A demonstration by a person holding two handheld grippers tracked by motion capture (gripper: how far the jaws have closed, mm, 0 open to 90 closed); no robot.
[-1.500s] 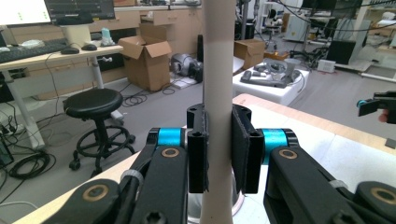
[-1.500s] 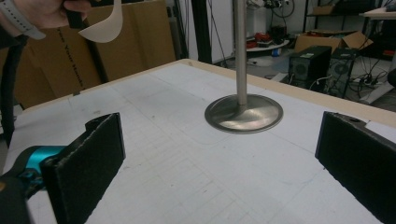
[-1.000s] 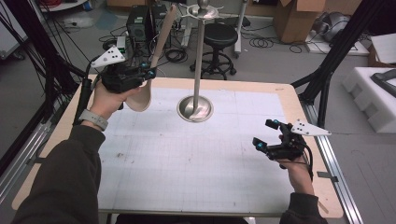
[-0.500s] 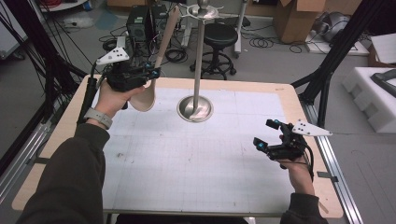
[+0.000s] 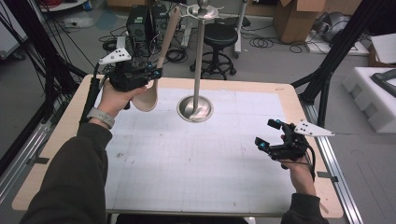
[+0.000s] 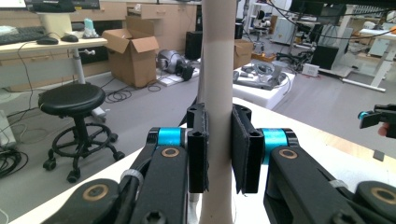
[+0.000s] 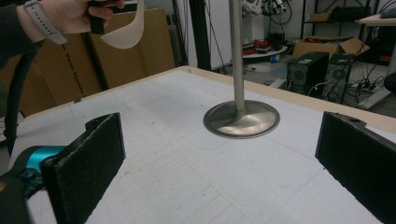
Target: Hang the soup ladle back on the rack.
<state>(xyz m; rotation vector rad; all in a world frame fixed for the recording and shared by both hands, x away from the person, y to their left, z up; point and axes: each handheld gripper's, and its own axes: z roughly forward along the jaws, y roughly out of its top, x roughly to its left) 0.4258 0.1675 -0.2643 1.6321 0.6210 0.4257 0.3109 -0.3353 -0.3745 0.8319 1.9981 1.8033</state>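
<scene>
White gridded table in cluttered lab; left gripper clamps ladle, handle up, beside stand; right gripper agape, empty.

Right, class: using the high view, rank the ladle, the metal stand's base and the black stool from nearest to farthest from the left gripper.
1. The beige ladle: clamped by its handle in the left gripper, at the table's far left.
2. The metal stand's base: on the table, to the gripper's right.
3. The black stool: on the floor beyond the table's far edge.
</scene>
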